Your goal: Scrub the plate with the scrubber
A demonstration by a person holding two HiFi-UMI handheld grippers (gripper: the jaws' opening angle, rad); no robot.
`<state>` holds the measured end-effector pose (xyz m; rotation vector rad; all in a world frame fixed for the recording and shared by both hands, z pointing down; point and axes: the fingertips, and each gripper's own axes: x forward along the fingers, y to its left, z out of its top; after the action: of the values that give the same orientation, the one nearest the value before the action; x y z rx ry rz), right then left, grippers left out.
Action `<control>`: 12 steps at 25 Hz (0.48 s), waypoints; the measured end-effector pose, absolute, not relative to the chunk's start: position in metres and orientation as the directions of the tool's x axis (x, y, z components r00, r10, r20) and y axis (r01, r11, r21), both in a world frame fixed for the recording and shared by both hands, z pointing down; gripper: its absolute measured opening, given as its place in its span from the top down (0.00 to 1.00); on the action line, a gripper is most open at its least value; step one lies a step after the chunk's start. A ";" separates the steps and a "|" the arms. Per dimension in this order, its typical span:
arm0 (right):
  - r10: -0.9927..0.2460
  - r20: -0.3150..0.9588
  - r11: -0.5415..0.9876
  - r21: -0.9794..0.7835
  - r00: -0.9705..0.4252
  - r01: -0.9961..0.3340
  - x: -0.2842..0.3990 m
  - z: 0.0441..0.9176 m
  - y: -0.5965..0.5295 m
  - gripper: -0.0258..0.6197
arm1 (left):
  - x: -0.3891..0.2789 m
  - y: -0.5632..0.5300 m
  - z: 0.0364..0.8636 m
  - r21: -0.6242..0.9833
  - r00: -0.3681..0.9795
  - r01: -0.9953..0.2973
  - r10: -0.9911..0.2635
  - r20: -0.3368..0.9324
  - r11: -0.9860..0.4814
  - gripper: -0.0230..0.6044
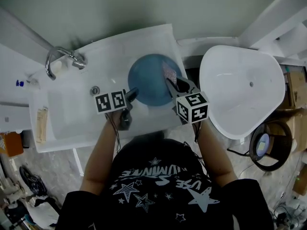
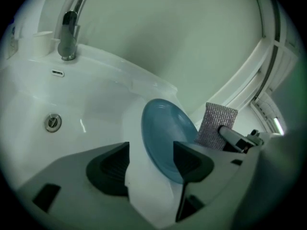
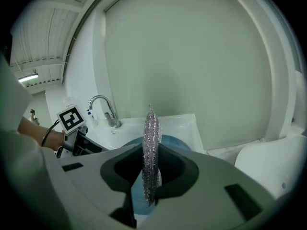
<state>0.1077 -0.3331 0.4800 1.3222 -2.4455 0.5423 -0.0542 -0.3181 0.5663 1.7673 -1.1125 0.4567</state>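
A blue plate [image 1: 148, 80] [image 2: 163, 133] [image 3: 173, 140] rests tilted at the right end of the white sink [image 1: 72, 107]. My left gripper [image 1: 132, 94] [image 2: 151, 155] is open at the plate's near-left edge. That rim lies between its jaws, close to the right pad, and neither pad presses on it. My right gripper [image 1: 173, 84] [image 3: 151, 169] is shut on a silvery mesh scrubber [image 1: 169, 72] [image 2: 217, 125] [image 3: 151, 147]. The scrubber stands edge-on above the plate's right side; whether it touches the plate I cannot tell.
A chrome faucet [image 1: 60, 59] [image 2: 69, 32] stands at the sink's far left corner, with the drain [image 1: 95, 90] [image 2: 53, 122] in the basin beside the plate. A large white tub [image 1: 240, 90] sits to the right. Boxes and clutter lie on the floor around.
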 end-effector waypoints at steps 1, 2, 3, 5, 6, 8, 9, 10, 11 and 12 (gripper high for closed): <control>-0.729 0.440 0.499 -0.181 -0.524 -0.847 0.107 0.481 -0.334 0.83 | -0.054 -0.320 0.569 0.526 0.514 -0.842 -0.472 0.716 -0.119 0.52; -0.729 0.444 0.496 -0.181 -0.521 -0.849 0.107 0.482 -0.334 0.83 | -0.054 -0.323 0.571 0.522 0.512 -0.844 -0.466 0.722 -0.119 0.52; -0.729 0.447 0.494 -0.182 -0.519 -0.850 0.106 0.483 -0.334 0.83 | -0.054 -0.326 0.573 0.519 0.510 -0.847 -0.461 0.726 -0.120 0.52; -0.727 0.453 0.492 -0.182 -0.517 -0.851 0.105 0.485 -0.335 0.83 | -0.053 -0.331 0.576 0.515 0.509 -0.849 -0.456 0.730 -0.122 0.52; -0.726 0.456 0.490 -0.182 -0.514 -0.853 0.106 0.486 -0.335 0.83 | -0.053 -0.333 0.577 0.514 0.509 -0.849 -0.452 0.733 -0.122 0.52; -0.727 0.462 0.483 -0.183 -0.508 -0.856 0.107 0.487 -0.336 0.83 | -0.051 -0.336 0.582 0.513 0.508 -0.850 -0.439 0.741 -0.118 0.52; -0.727 0.465 0.479 -0.183 -0.505 -0.858 0.108 0.488 -0.336 0.83 | -0.050 -0.337 0.585 0.512 0.507 -0.851 -0.430 0.747 -0.115 0.53; -0.728 0.467 0.476 -0.183 -0.502 -0.860 0.110 0.488 -0.337 0.83 | -0.049 -0.338 0.588 0.511 0.506 -0.852 -0.423 0.752 -0.111 0.55; -0.728 0.469 0.473 -0.182 -0.499 -0.862 0.111 0.489 -0.337 0.83 | -0.048 -0.338 0.591 0.510 0.504 -0.853 -0.417 0.756 -0.107 0.57; -0.729 0.471 0.471 -0.182 -0.497 -0.863 0.111 0.489 -0.337 0.83 | -0.048 -0.338 0.593 0.510 0.503 -0.854 -0.414 0.759 -0.103 0.59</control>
<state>0.1114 -0.3373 0.4888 1.3465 -2.3951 0.5747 -0.0478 -0.3385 0.5925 1.7163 -1.0819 0.5344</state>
